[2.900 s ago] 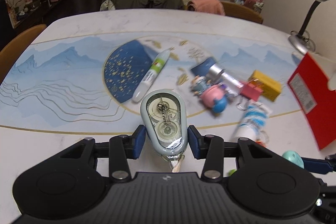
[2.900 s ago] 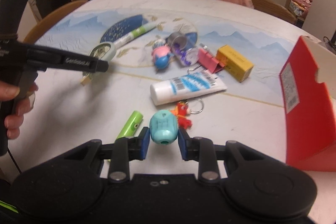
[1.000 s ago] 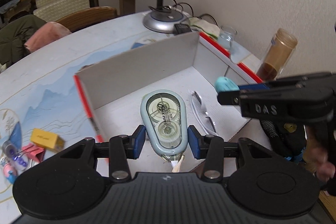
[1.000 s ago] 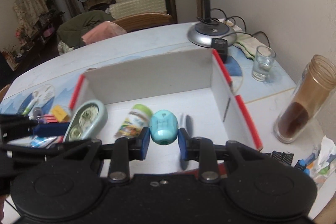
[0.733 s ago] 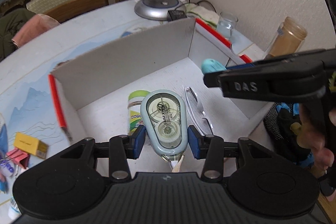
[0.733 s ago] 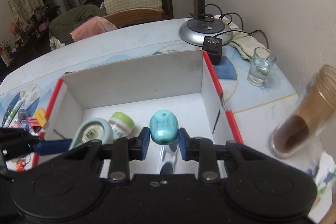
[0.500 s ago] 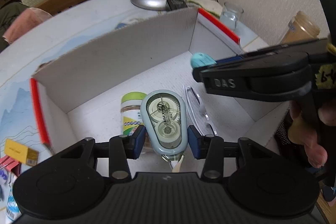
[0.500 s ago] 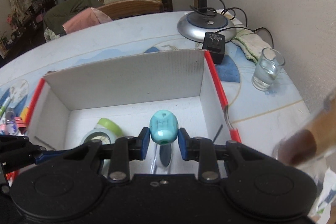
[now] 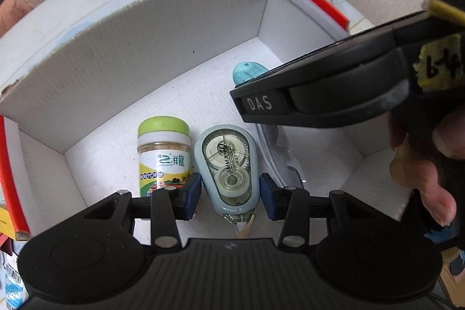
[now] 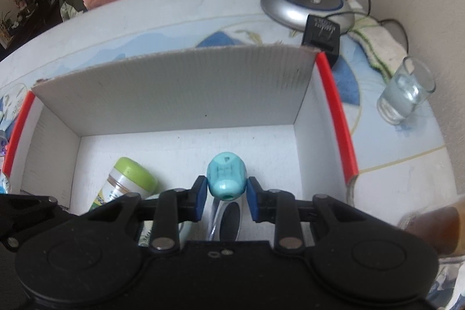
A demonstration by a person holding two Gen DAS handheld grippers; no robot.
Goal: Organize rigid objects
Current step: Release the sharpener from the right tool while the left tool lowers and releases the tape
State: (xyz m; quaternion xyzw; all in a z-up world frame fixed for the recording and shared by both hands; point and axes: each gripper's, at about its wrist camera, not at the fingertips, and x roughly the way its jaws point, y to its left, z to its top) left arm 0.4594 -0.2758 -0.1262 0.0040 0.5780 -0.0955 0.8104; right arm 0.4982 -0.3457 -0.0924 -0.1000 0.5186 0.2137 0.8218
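The left gripper [image 9: 230,195] is pinching a pale blue correction tape dispenser [image 9: 228,170] between its blue fingers [image 9: 192,193], with the dispenser's nib pointing back toward the gripper body. The right gripper [image 10: 226,198] is pinching a small turquoise sharpener-like object [image 10: 226,176] between its fingers [image 10: 199,197], both pads pressing on the object's sides. Both grippers are pointing steeply down into an open cardboard box [image 10: 174,89] with white inner walls and red outer edges, and both held items are hanging above the box floor. In the left wrist view, the right gripper [image 9: 252,83] is crossing the upper right of the frame, with a person's hand [image 9: 421,161] wrapping its handle. Inside the box, a small jar with a green lid [image 9: 163,147] is lying on its side just beside the correction tape dispenser, and a clear plastic item [image 9: 279,147] is lying on the floor beneath the right gripper; its exact type is not discernible. Outside the box, on the surface [image 10: 174,19], a silver lamp base [image 10: 305,5] is standing beyond the far wall, a black adapter [image 10: 321,34] is sitting just beside it, and a small glass [image 10: 407,92] is standing to the right of the box.
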